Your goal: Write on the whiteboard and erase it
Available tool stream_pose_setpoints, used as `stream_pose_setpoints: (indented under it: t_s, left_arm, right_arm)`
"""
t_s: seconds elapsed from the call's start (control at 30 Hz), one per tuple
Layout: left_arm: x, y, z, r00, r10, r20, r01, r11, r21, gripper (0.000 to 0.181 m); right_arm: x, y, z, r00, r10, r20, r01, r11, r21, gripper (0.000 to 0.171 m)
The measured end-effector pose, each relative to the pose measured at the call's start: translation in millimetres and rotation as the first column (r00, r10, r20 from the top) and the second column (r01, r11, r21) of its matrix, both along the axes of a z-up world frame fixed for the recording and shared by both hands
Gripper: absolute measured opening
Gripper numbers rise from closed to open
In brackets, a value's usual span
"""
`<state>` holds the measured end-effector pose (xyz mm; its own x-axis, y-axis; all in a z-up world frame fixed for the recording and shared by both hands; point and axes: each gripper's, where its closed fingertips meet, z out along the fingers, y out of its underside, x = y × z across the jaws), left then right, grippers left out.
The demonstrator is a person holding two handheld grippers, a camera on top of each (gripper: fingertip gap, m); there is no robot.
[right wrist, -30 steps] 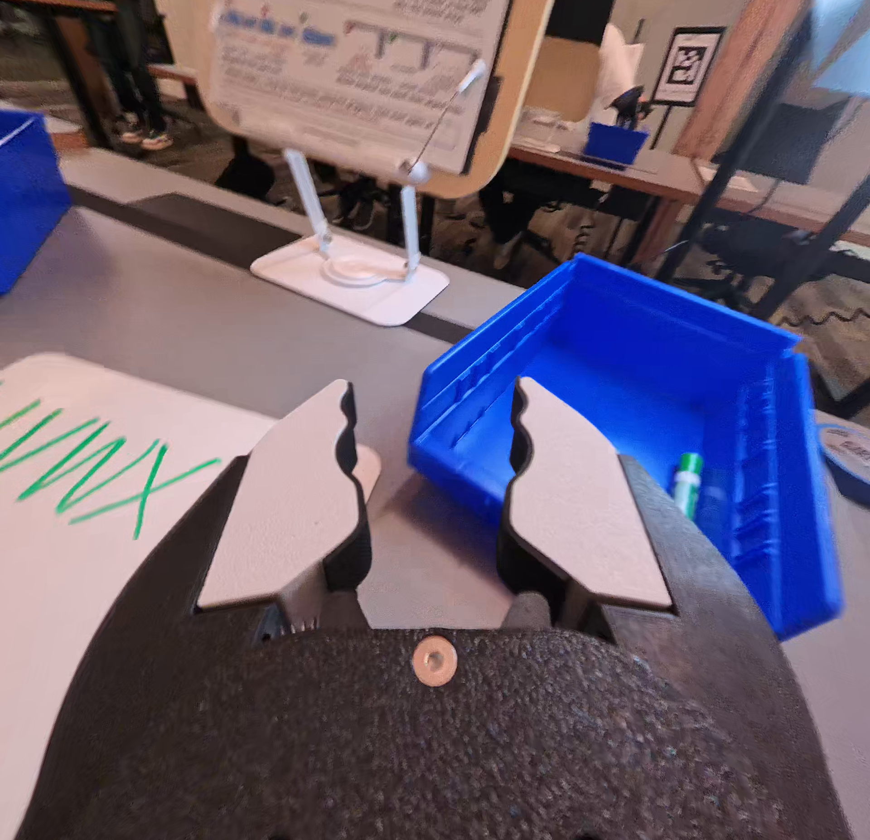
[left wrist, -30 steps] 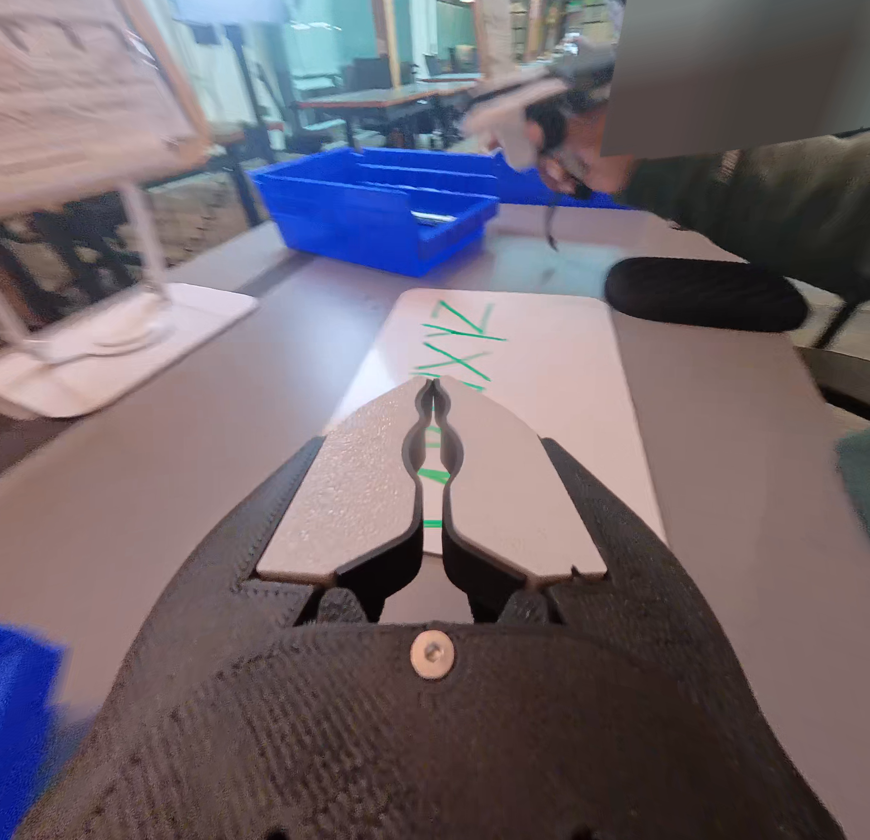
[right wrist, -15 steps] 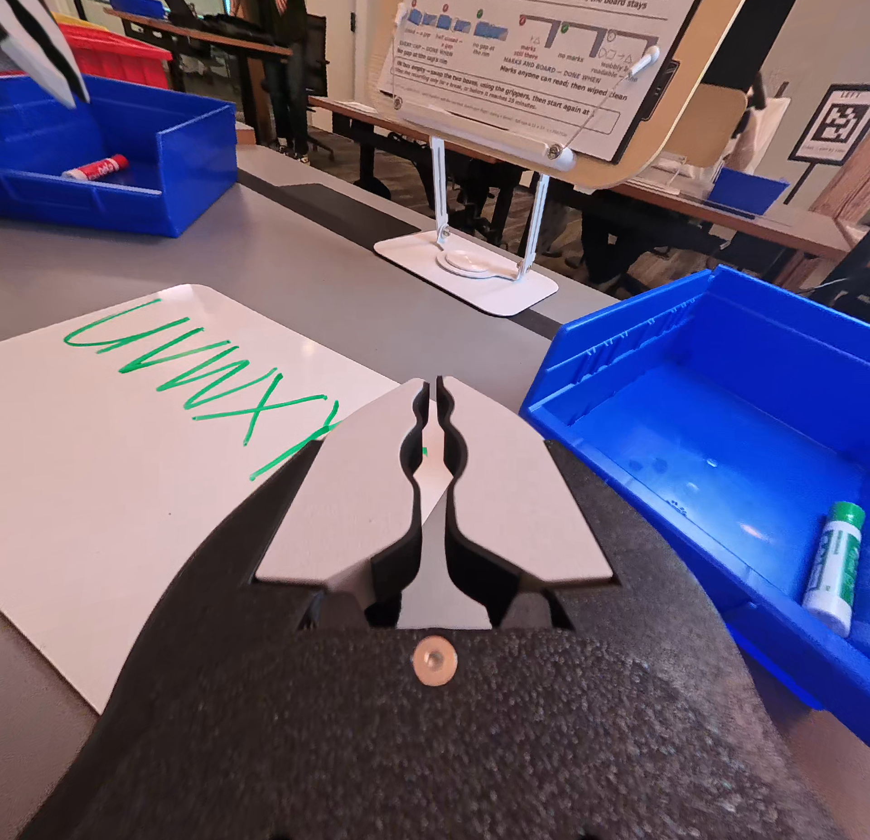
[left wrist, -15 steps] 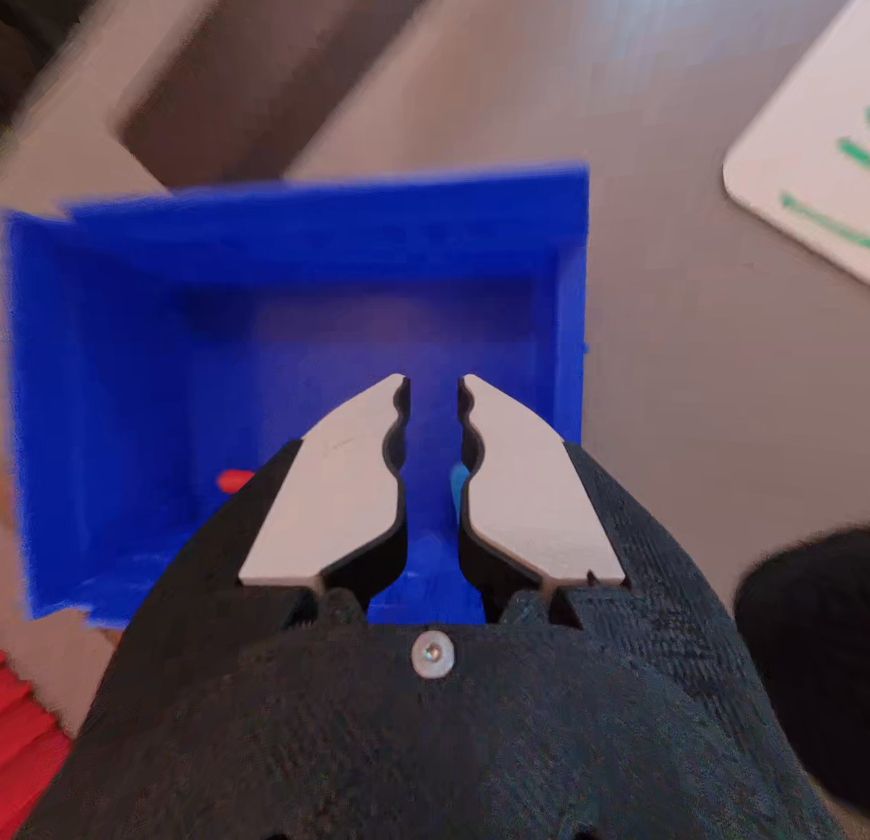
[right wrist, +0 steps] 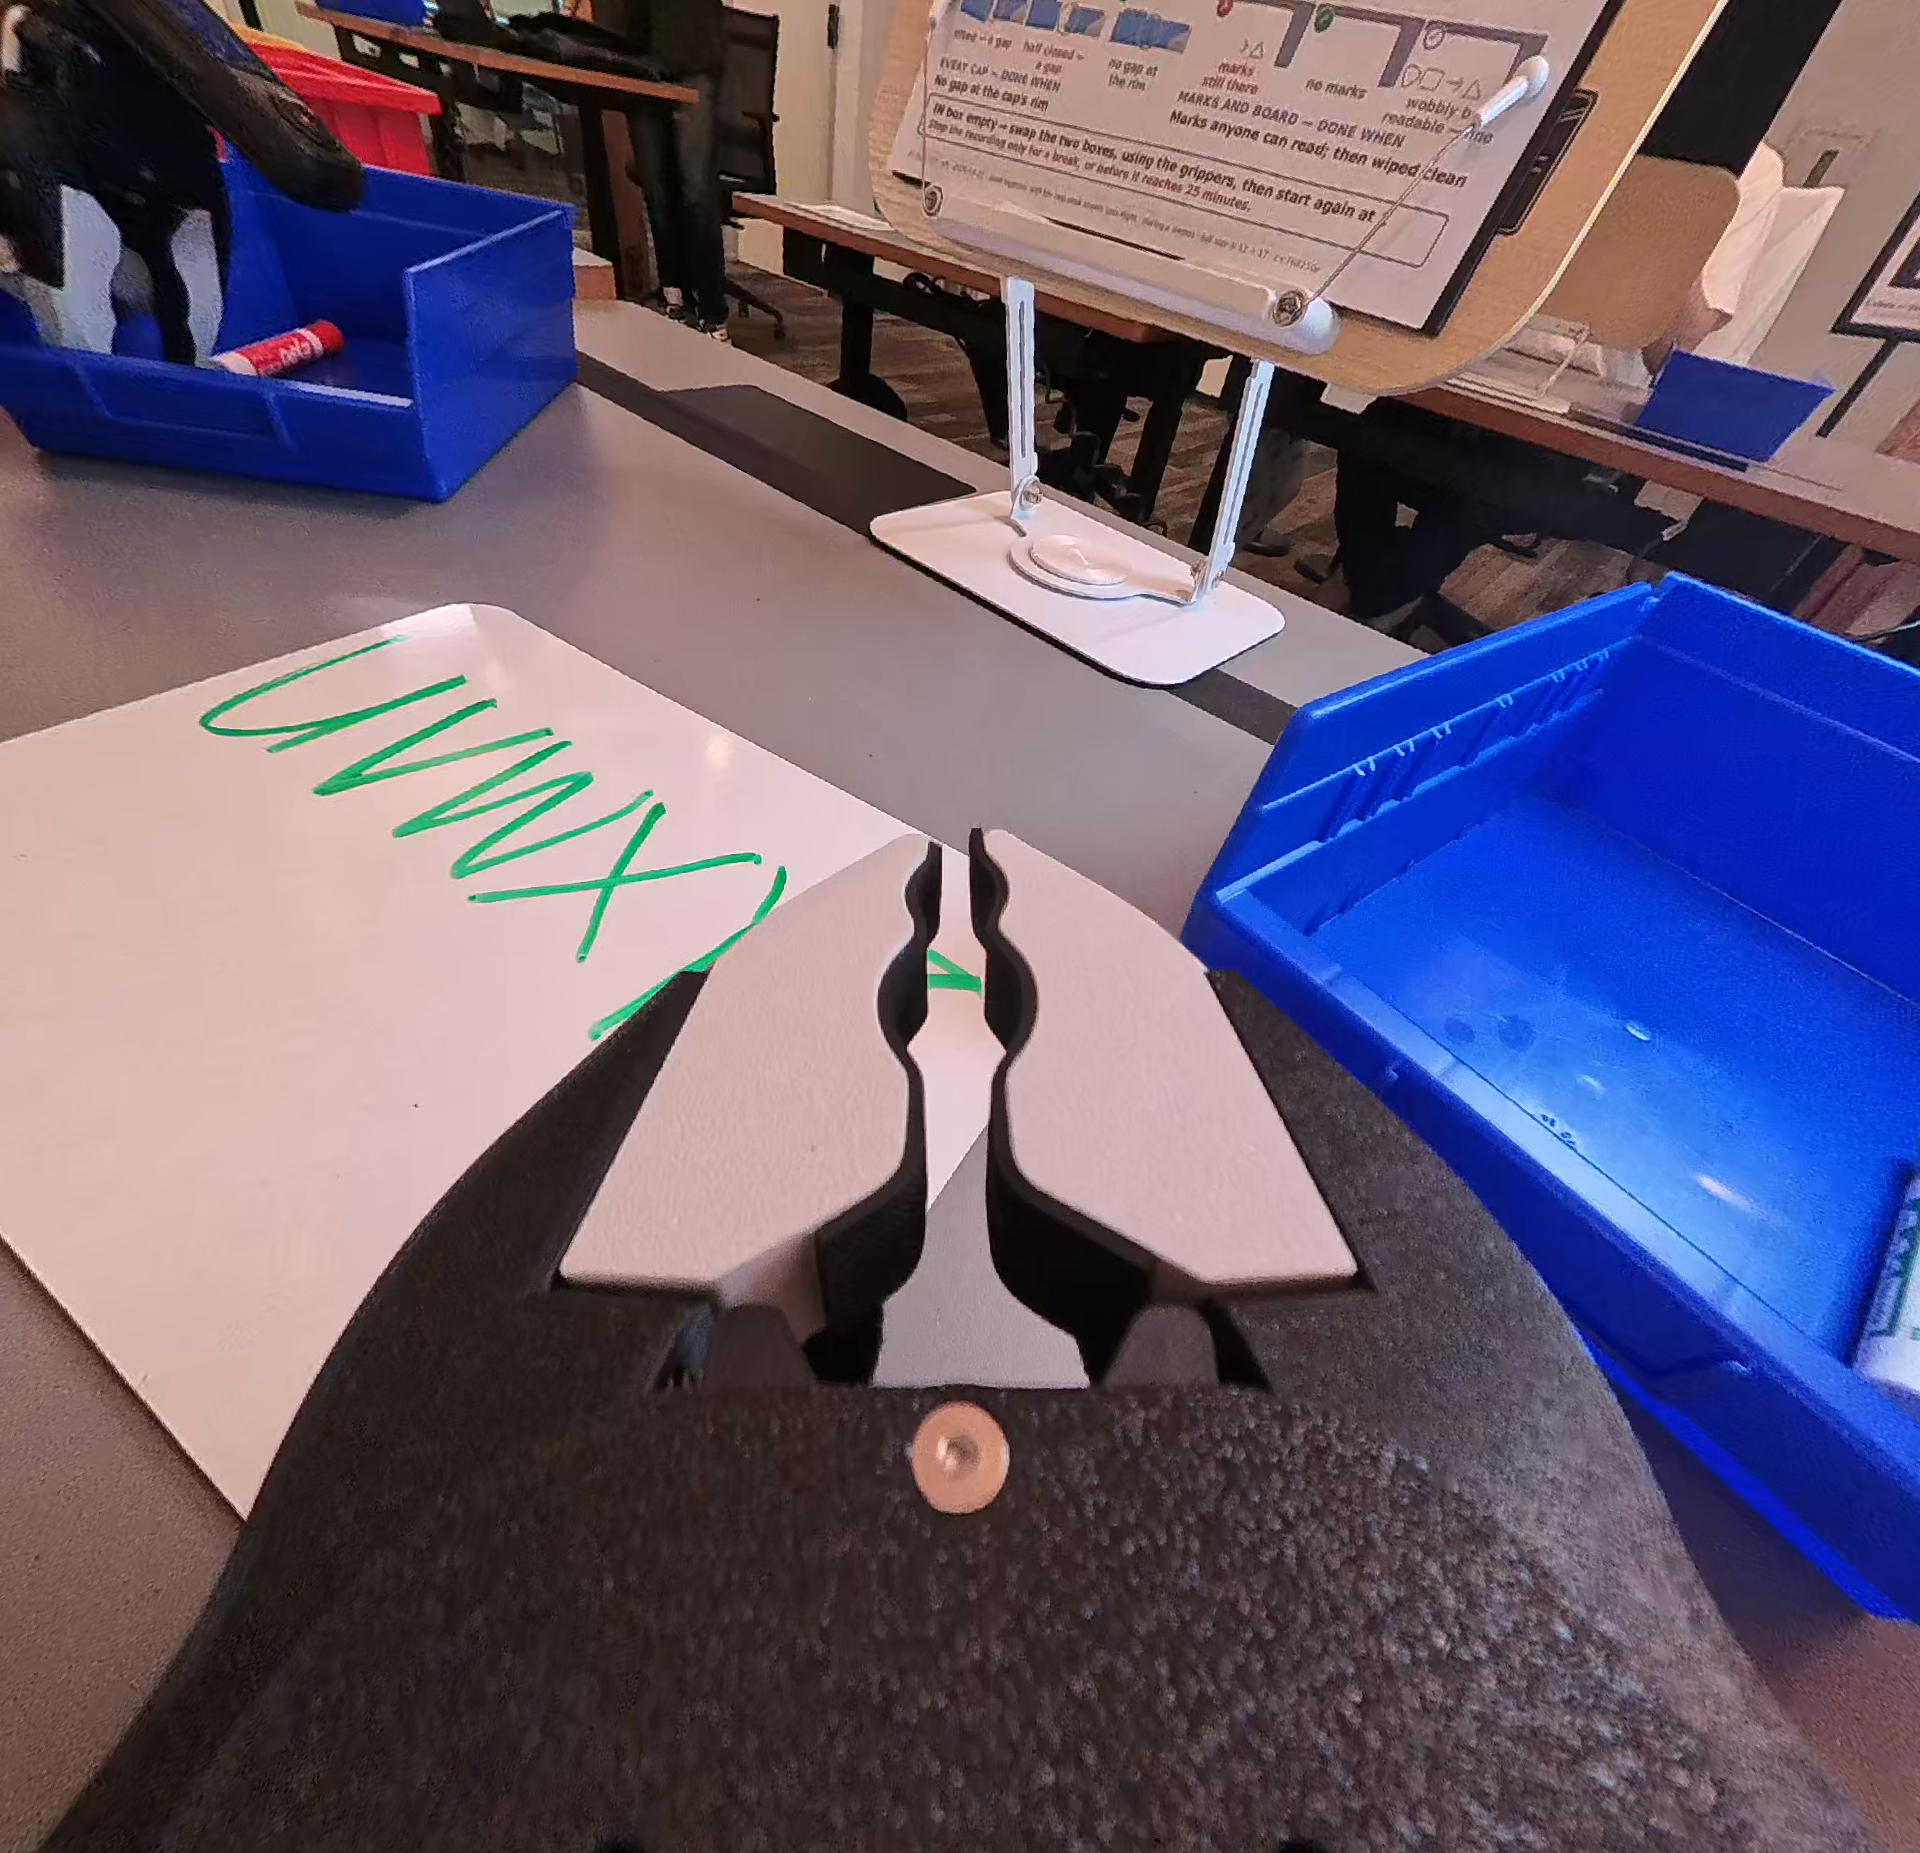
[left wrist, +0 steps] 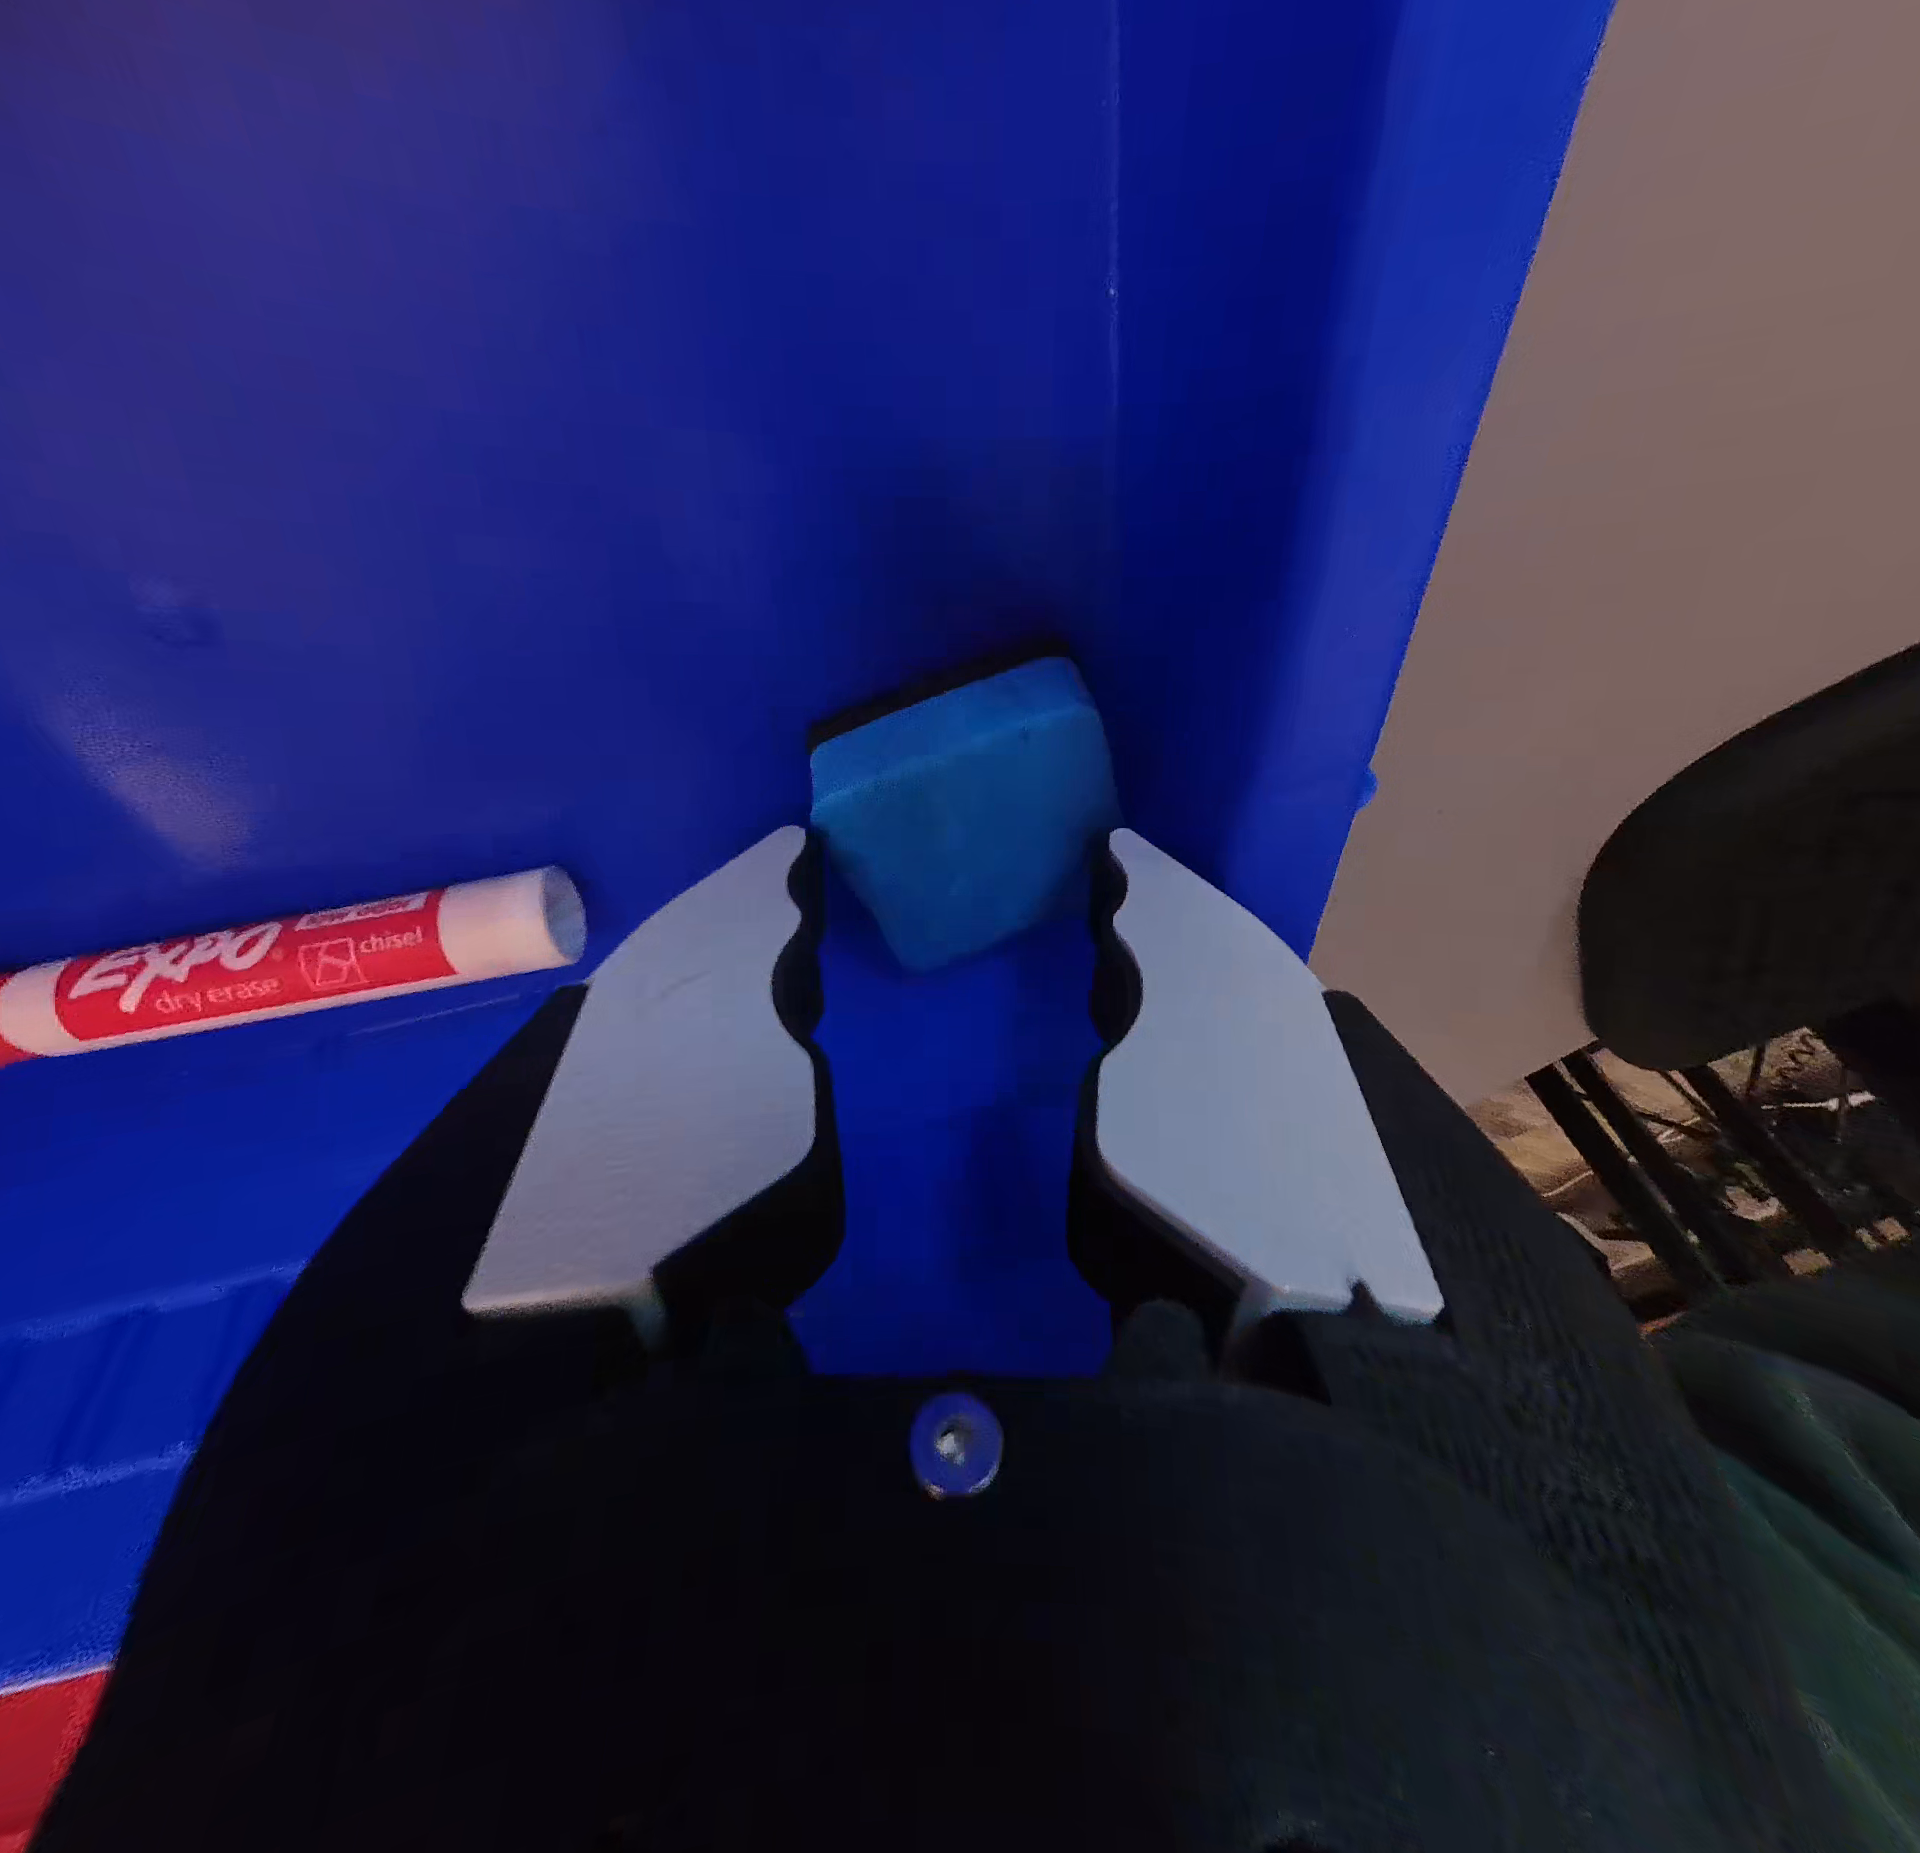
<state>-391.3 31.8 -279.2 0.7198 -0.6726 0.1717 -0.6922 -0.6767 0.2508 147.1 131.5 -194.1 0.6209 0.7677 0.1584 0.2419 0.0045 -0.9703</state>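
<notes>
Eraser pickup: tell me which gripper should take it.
Left. The left gripper is open inside the blue bin with the eraser between its fingertips; the right gripper sits nearly shut over the whiteboard.

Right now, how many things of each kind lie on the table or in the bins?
Blue bins: 2, far and near
Markers: 2, red and green
Eraser: 1
Whiteboard: 1
Stand with instruction sheet: 1
Total: 7
</notes>
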Motion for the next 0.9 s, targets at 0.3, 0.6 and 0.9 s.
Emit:
stream_pose_setpoints:
  t_s: [0.3, 0.6, 0.9]
  left_arm:
    - [7.7, 33.4, 35.7, 0.994, -0.101, 0.028, 0.087, 0.945, 0.315, 0.018]
    - [58.4, 58.2, 115.3, 0.969, -0.219, 0.114, 0.079, 0.710, 0.700, 0.015]
    - [282.9, 29.4, 122.1, 0.655, -0.464, 0.596, -0.138, 0.702, 0.699, 0.014]
  right_arm:
    - [-2.7, -4.7, 7.1, 1.000, 0.000, 0.007, -0.001, 0.999, 0.037, 0.005]
    - [-19.1, -17.9, 17.1, 0.999, 0.039, 0.030, -0.042, 0.995, 0.087, 0.006]
    - [-118.8, -88.0, 29.1, 0.934, 0.211, 0.287, -0.279, 0.934, 0.223, 0.050]
